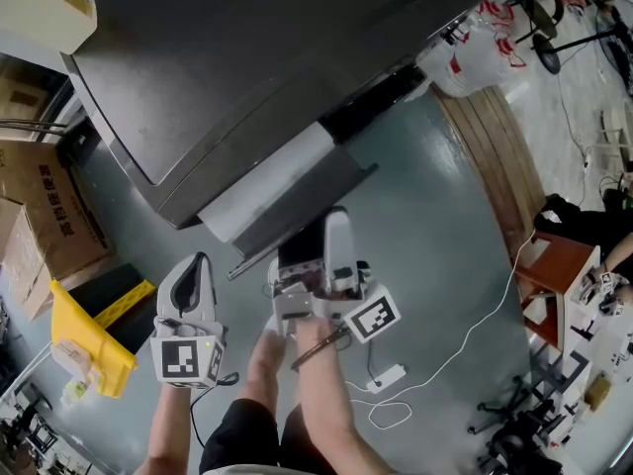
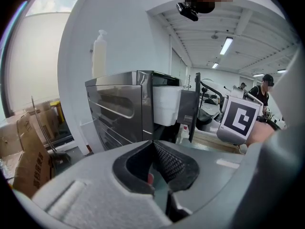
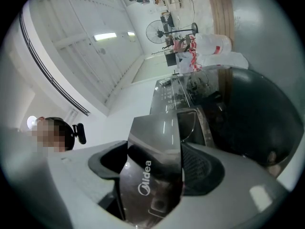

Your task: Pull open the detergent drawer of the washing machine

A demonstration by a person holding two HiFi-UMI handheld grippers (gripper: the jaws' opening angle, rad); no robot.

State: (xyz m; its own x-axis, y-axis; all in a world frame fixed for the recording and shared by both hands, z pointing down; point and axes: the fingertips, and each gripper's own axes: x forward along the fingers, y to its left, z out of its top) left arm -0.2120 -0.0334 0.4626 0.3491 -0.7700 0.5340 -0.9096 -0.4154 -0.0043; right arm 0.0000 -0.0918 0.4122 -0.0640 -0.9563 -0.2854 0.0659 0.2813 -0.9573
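Currently clamping the fingers of the right gripper (image 1: 333, 228) shut across the dark glossy front panel of the detergent drawer (image 3: 153, 173), holding near the panel's free edge. Finding the drawer already part-way out of the washing machine (image 1: 247, 57), projecting from the top of its front and exposing a white plastic body (image 1: 265, 184). Judging the drawer as light, stiff moulded plastic sliding on straight guides. Treating the glossy face as slippery and the panel joint as liable to strain under twisting. Recommending a hold square on the panel, pulling straight away from the washing machine and avoiding any lift or sideways levering near full extension. Holding the left gripper (image 1: 195, 270) in front of the washing machine, beside the drawer, fingers pressed together on nothing. Noting open floor (image 1: 425, 216) in front of the washing machine for the pull. Noting also a cardboard box (image 1: 40, 201) off one side and a white cable (image 1: 465, 330) well out on the floor, both apart from the pull line.
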